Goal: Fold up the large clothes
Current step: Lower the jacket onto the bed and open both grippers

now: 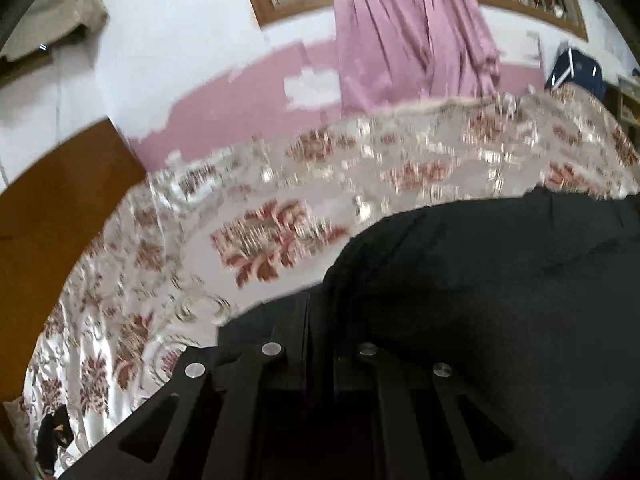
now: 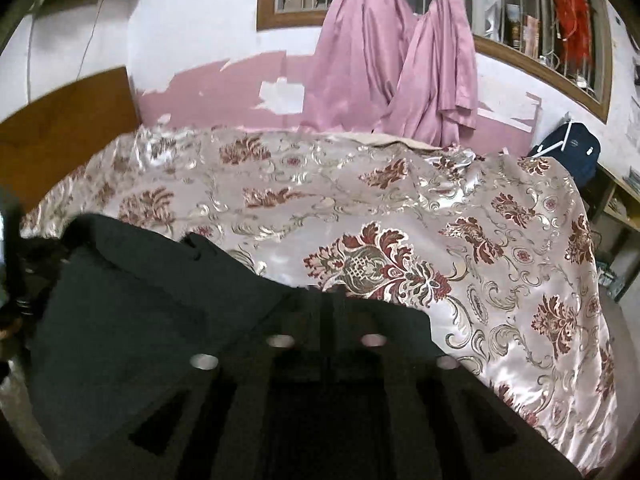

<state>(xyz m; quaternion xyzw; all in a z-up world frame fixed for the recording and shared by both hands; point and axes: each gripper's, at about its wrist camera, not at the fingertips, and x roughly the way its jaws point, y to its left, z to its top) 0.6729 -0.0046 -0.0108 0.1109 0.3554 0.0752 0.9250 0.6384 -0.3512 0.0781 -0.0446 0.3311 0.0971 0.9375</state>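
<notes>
Dark garment (image 1: 500,300) is lying on the floral bedspread (image 1: 260,200) of the bed, filling the near right of the left wrist view. Left hand-held gripper (image 1: 308,312) is pinching its near edge, jaws nearly together. Farther right, the right hand-held gripper (image 2: 330,304) is sitting over the cloth's right edge (image 2: 160,300), fingers close together; whether it is gripping is unclear.

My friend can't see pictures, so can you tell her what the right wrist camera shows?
A dark garment lies on a bed under a shiny flowered bedspread, with the right gripper at its edge. Behind are pink curtains, a barred window and a wooden headboard.
</notes>
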